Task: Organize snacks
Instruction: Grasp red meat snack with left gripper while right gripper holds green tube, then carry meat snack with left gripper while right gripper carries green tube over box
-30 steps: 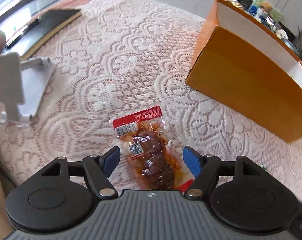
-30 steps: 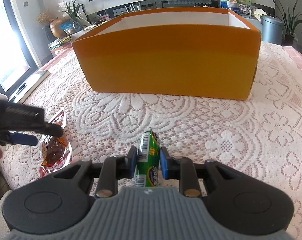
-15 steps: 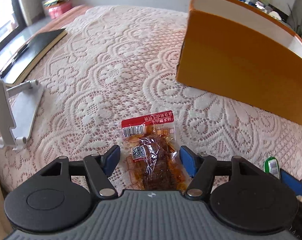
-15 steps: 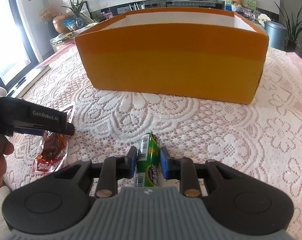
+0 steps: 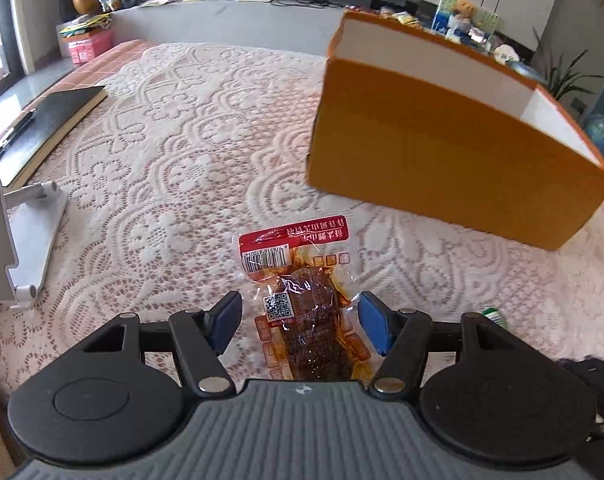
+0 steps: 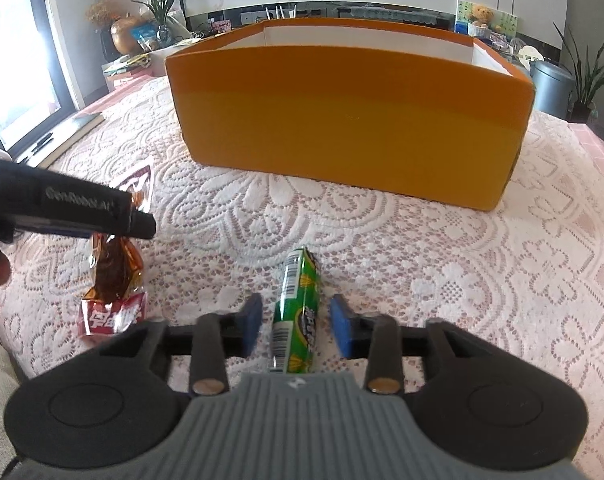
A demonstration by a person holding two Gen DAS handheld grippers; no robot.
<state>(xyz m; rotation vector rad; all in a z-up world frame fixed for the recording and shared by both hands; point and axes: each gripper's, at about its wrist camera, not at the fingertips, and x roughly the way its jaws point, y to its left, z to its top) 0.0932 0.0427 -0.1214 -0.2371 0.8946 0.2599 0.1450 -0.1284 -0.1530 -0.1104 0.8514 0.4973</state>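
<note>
Right gripper spread wide (touching nothing), straddling green candy roll

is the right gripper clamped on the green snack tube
No, the right gripper stands open, with a clear gap between each blue pad and the green snack tube lying between them on the lace tablecloth.

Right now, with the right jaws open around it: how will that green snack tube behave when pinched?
The green snack tube looks cylindrical and lies on the lace cloth, so a nudge could roll it. Its glossy wrapper may slip between the right gripper pads. It seems small, probably light.
</note>
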